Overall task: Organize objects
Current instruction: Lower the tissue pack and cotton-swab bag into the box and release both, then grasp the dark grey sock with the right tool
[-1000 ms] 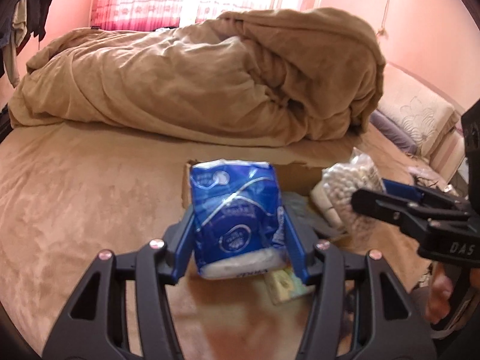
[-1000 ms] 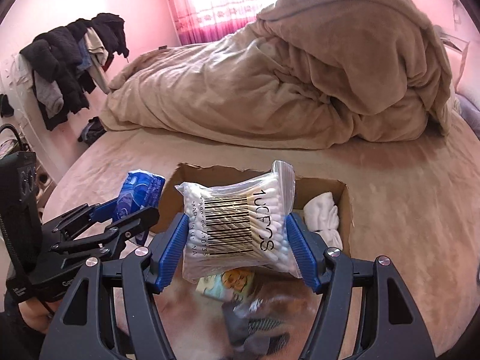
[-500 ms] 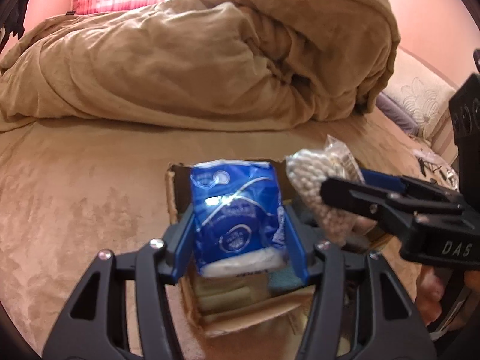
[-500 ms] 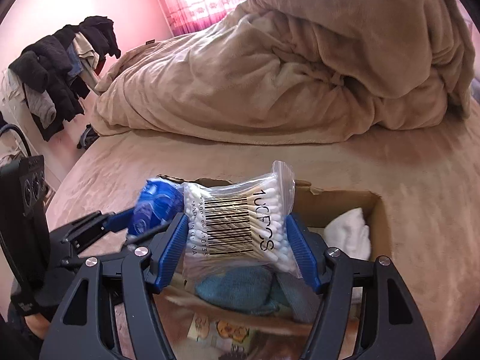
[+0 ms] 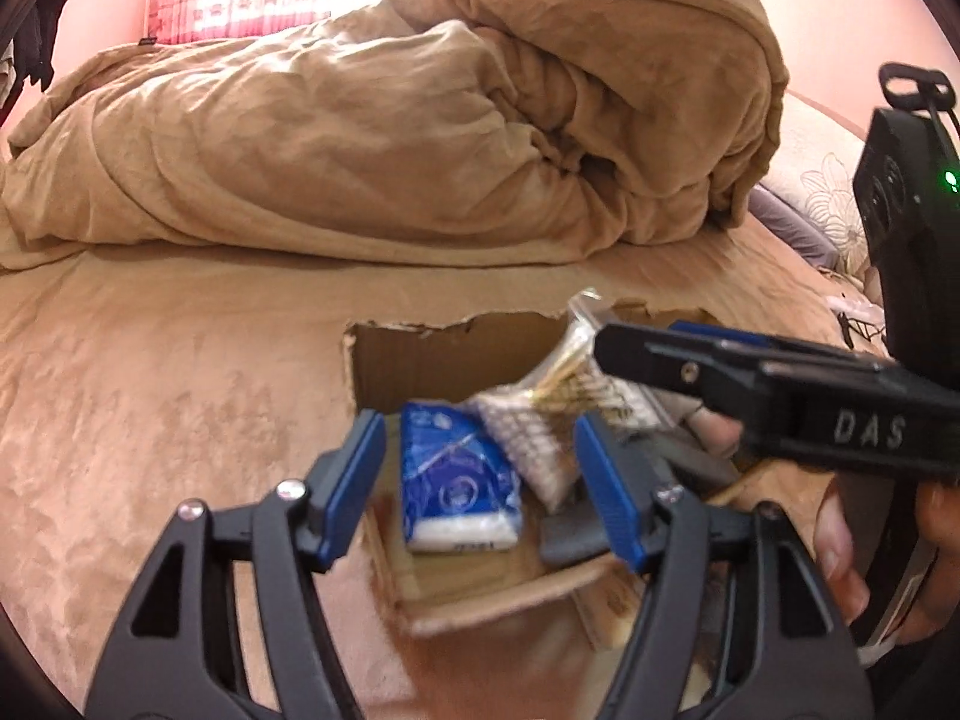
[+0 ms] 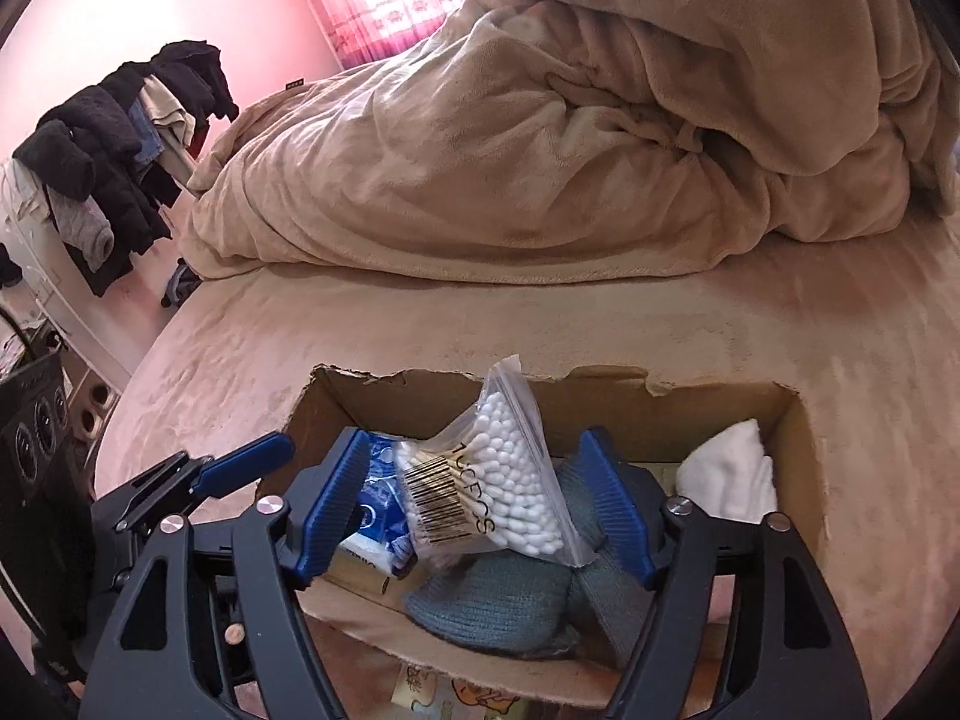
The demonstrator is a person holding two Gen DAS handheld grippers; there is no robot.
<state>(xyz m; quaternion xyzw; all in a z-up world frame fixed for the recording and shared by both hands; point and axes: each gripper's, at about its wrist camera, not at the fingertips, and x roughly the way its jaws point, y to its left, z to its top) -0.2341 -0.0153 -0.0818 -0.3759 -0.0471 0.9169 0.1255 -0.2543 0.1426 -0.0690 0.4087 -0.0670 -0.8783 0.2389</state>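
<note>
Both grippers hover over the open cardboard box (image 6: pixel 798 444) on the bed (image 5: pixel 150 372). Both stand with fingers apart, gripping nothing.

Left gripper (image 5: pixel 480 480): blue fingers spread wide, a clear gap on each side of the blue tissue pack (image 5: pixel 456 480). The pack lies inside the box at its left end, directly between and beyond the fingers, long axis running roughly along the line of the fingers, white end nearest the camera. Whether it has fully settled on the box floor — cannot tell, view is slightly blurred.

Right gripper (image 6: pixel 474 501): fingers also apart. The bag of cotton swabs (image 6: pixel 510 492) sits tilted between them, barcode end low and toward the camera, zip end pointing up and away. It leans on the tissue pack to its left and rests on a grey-blue knitted item (image 6: pixel 498 606). The bag appears free of the fingers on both sides.

Other contents: a white cloth (image 6: pixel 729 480) at the right end of the box. A printed card or packet (image 6: pixel 456 690) lies outside the box at its near edge, partly hidden.

Judgement: both items look deposited. The next move turns on retreat — each gripper should pull straight back and up along its own axis. The swab bag is the one to watch; it is the more precarious, being tilted and close to the right gripper's left finger.
</note>
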